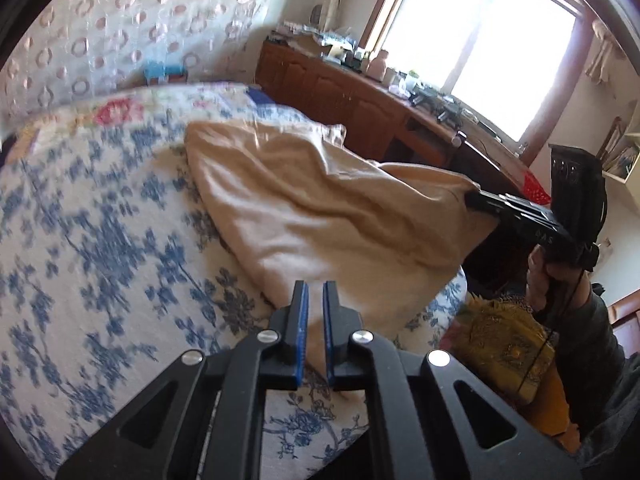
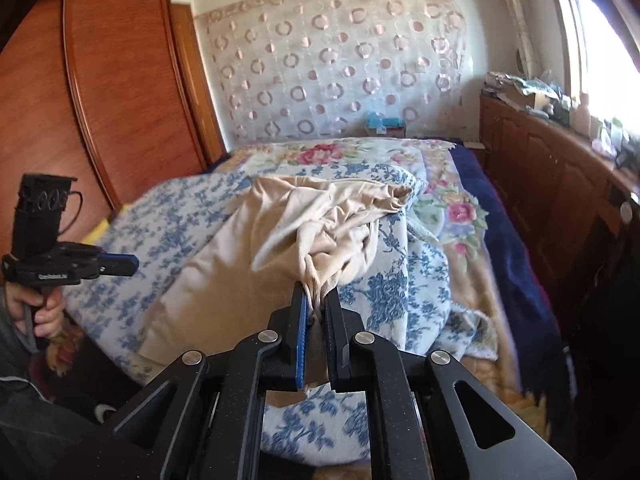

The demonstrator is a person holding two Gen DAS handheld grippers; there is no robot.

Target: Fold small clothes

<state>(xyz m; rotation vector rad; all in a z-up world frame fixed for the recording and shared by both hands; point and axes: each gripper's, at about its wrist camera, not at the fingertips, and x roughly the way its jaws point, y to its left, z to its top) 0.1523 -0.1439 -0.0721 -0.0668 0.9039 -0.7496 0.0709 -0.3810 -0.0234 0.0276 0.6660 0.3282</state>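
A beige garment [image 1: 320,208] [image 2: 240,260] lies crumpled on a bed's blue-flowered sheet [image 1: 100,240] [image 2: 192,216]. My right gripper [image 2: 316,294] [image 1: 474,200] is shut on a bunched edge of the garment and holds that part up off the bed, so the cloth hangs in folds from it. My left gripper [image 1: 315,286] [image 2: 134,266] hovers over the garment's near corner with its jaws shut. In the right wrist view its blue pads look bare and stand apart from the cloth's left edge. A hand [image 2: 44,312] holds its grip.
A flowered blanket [image 2: 456,216] with a navy border covers the bed's far side. A cluttered wooden cabinet [image 1: 340,96] [image 2: 552,168] runs under the bright window. A wooden wardrobe [image 2: 120,100] stands left of the bed. A yellow patterned cushion [image 1: 504,344] sits by the bed's corner.
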